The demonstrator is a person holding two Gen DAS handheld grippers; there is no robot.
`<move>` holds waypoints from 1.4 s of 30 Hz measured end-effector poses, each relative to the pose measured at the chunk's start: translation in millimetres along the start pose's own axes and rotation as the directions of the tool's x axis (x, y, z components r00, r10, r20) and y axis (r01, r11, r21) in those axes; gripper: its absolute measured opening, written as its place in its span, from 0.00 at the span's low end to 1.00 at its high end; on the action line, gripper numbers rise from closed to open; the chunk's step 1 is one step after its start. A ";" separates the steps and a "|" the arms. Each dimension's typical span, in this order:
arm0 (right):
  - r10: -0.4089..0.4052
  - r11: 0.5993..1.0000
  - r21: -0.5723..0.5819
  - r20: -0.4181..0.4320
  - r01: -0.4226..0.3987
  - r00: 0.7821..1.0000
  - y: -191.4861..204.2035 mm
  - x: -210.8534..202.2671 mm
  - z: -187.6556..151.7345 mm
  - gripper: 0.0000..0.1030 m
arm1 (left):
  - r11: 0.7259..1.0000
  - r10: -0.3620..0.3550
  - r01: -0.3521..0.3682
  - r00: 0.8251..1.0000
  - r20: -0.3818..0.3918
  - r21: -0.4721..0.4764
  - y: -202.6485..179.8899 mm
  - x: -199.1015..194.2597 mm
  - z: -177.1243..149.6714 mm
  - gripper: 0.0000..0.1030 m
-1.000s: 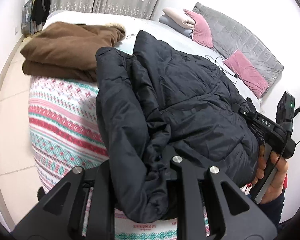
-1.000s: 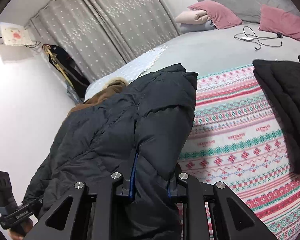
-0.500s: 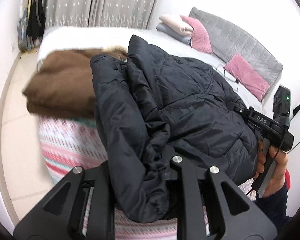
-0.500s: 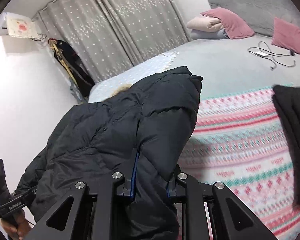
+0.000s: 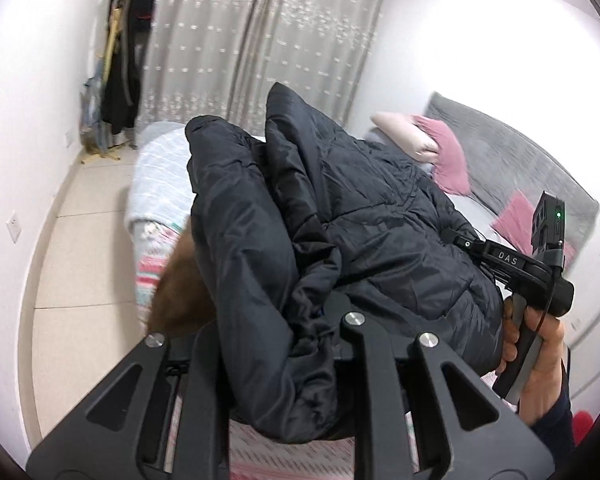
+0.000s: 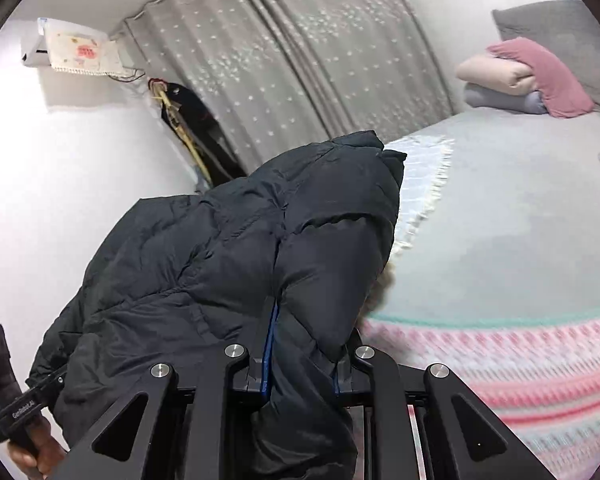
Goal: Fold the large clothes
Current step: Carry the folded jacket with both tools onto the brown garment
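The right hand-held gripper [image 6: 300, 364] clamps a fold of the puffy black quilted jacket [image 6: 228, 264], lifted above the bed with its pink-patterned knit blanket [image 6: 520, 368].

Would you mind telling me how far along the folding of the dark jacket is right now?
Partly done. The dark jacket is already doubled into a thick bundle. In hand: the left gripper and the right gripper are each shut on an end of it, holding it above the bed. Left: setting it down, perhaps by the brown coat showing beneath it, and neatening it.
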State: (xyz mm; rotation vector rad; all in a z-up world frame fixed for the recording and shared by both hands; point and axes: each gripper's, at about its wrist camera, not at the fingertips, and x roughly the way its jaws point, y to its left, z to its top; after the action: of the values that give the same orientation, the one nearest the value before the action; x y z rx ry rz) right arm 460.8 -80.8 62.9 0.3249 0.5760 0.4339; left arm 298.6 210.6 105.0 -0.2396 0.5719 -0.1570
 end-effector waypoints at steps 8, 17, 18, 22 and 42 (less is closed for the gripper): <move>0.009 0.997 0.078 -0.058 -0.004 0.998 1.9 112.7 12.3 0.19 | 0.996 0.041 -0.051 0.990 -0.138 -0.071 73.9 94.7 -18.4 0.21; 0.003 0.986 0.162 -0.164 0.024 0.986 -51.5 187.9 -40.8 0.23 | 0.981 -0.007 -0.026 0.985 -0.172 -0.191 113.5 137.1 -67.3 0.27; -0.008 0.990 0.141 -0.168 0.032 0.986 -49.0 187.9 -39.8 0.23 | 0.981 -0.008 -0.025 0.985 -0.171 -0.192 113.4 137.2 -67.7 0.27; 0.023 0.983 0.182 -0.182 0.011 0.983 -52.6 187.6 -40.4 0.24 | 0.974 -0.022 -0.017 0.985 -0.171 -0.226 121.8 143.1 -61.7 0.27; -0.012 0.986 0.161 -0.174 0.041 0.985 -49.7 179.6 -51.2 0.47 | 0.966 -0.039 -0.003 0.987 -0.156 -0.260 145.2 126.4 -53.8 0.37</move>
State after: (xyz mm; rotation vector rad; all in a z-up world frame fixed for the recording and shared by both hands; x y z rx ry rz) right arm 581.1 -28.8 -79.1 0.4391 0.7866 0.3919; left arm 385.5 313.4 -42.7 -0.4900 0.7509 -0.1195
